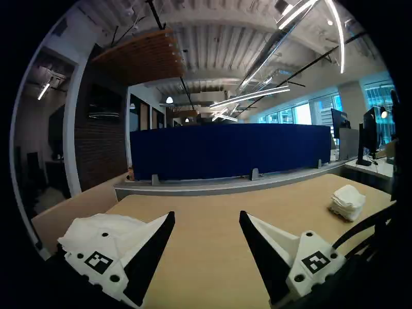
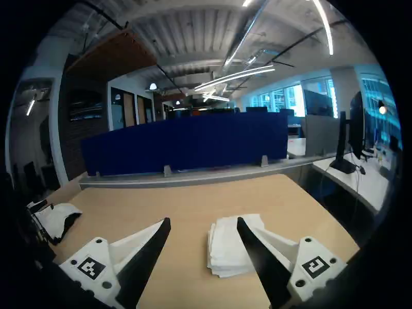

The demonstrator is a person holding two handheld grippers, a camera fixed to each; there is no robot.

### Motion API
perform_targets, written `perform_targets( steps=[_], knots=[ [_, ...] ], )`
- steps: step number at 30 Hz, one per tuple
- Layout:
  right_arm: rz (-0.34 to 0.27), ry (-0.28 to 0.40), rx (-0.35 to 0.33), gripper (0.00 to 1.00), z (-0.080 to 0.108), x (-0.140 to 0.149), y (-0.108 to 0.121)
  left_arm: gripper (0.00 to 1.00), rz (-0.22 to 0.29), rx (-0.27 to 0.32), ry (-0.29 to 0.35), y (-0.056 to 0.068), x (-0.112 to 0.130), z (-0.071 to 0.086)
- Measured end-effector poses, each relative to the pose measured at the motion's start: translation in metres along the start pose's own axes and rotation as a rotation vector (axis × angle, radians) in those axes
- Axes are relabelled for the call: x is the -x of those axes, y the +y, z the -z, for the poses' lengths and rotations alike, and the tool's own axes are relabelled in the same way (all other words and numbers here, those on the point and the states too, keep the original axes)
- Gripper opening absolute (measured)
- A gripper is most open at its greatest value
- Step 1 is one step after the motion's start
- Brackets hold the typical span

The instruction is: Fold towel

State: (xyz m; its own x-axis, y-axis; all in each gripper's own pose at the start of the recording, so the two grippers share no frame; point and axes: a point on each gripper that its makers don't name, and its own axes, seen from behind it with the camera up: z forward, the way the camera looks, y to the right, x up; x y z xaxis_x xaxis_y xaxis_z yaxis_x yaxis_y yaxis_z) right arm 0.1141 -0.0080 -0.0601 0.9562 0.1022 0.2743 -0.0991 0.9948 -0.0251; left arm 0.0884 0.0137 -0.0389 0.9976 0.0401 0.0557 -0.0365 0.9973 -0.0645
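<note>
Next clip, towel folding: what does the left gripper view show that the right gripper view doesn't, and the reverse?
Left gripper view: the open left tongs above the table, a loose crumpled towel partly behind one finger. Right gripper view: the open right tongs, one finger across a folded stack of towels; a white shape at the left edge may be the loose towel, too small to tell. Shared: the table, the blue divider, and the stack, far off at right in the left gripper view.

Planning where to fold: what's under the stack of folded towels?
The wooden table lies beneath the towel stack. One finger of the right tongs covers the stack's right edge.
</note>
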Motion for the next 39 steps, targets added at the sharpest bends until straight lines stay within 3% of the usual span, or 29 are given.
perform_targets(
  steps=[11, 30, 39],
  knots=[
    [-0.021, -0.028, 0.118, 1.0, 0.001, 0.016, 0.043, 0.93, 0.04, -0.021, 0.065, -0.001, 0.019, -0.008],
    [0.013, 0.001, 0.131, 1.0, -0.019, 0.023, 0.054, 0.93, 0.045, -0.026, 0.105, 0.0, 0.061, -0.032],
    [0.008, 0.012, 0.122, 1.0, -0.027, 0.02, 0.052, 0.93, 0.052, -0.04, 0.099, -0.008, 0.072, -0.037]
  ],
)
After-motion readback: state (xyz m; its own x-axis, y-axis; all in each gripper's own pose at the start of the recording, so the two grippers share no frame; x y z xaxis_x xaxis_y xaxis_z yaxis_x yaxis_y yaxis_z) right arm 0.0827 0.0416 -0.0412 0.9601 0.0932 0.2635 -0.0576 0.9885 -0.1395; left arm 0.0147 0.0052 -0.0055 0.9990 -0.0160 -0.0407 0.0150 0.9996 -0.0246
